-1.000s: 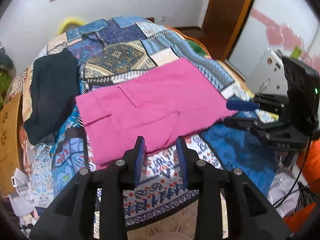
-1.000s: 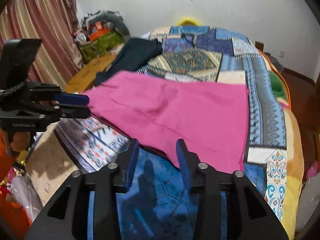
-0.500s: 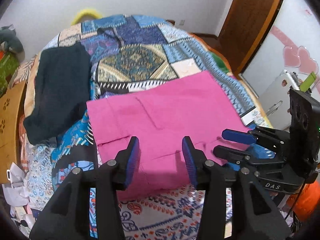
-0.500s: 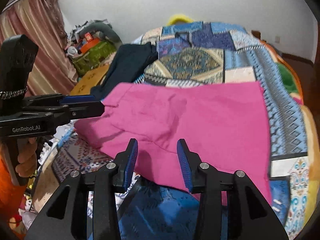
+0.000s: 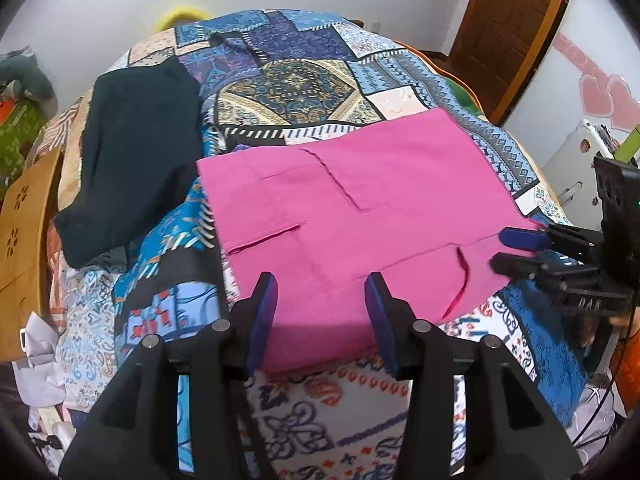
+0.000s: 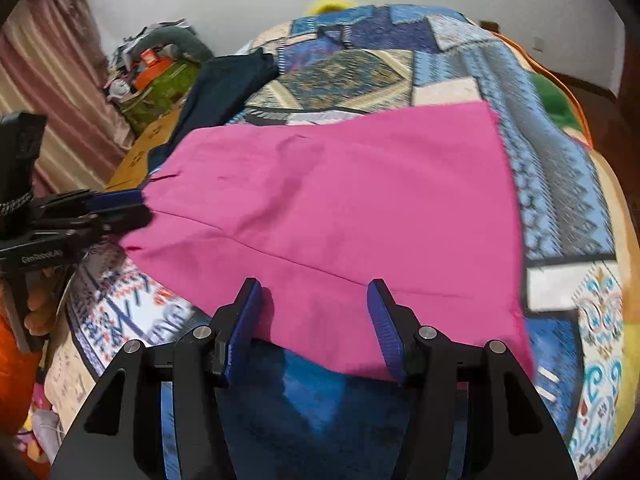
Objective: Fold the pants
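The pink pants (image 5: 360, 216) lie spread flat on the patchwork bedspread (image 5: 304, 80), also in the right wrist view (image 6: 352, 200). My left gripper (image 5: 320, 312) is open, its fingers straddling the near edge of the pants at the waist end. My right gripper (image 6: 316, 324) is open over the near edge at the other end. It shows from the side in the left wrist view (image 5: 516, 252), and the left gripper shows in the right wrist view (image 6: 120, 208); both sit at the fabric's near corners.
A dark folded garment (image 5: 132, 148) lies on the bed left of the pants. A wooden board (image 5: 24, 220) stands at the bed's left side. Cluttered items (image 6: 156, 76) sit by a curtain. A door (image 5: 516, 28) and white appliance (image 5: 576, 168) are at the right.
Both grippers moved forward onto the near edge of the pants and opened wider. The pants lie much as before.
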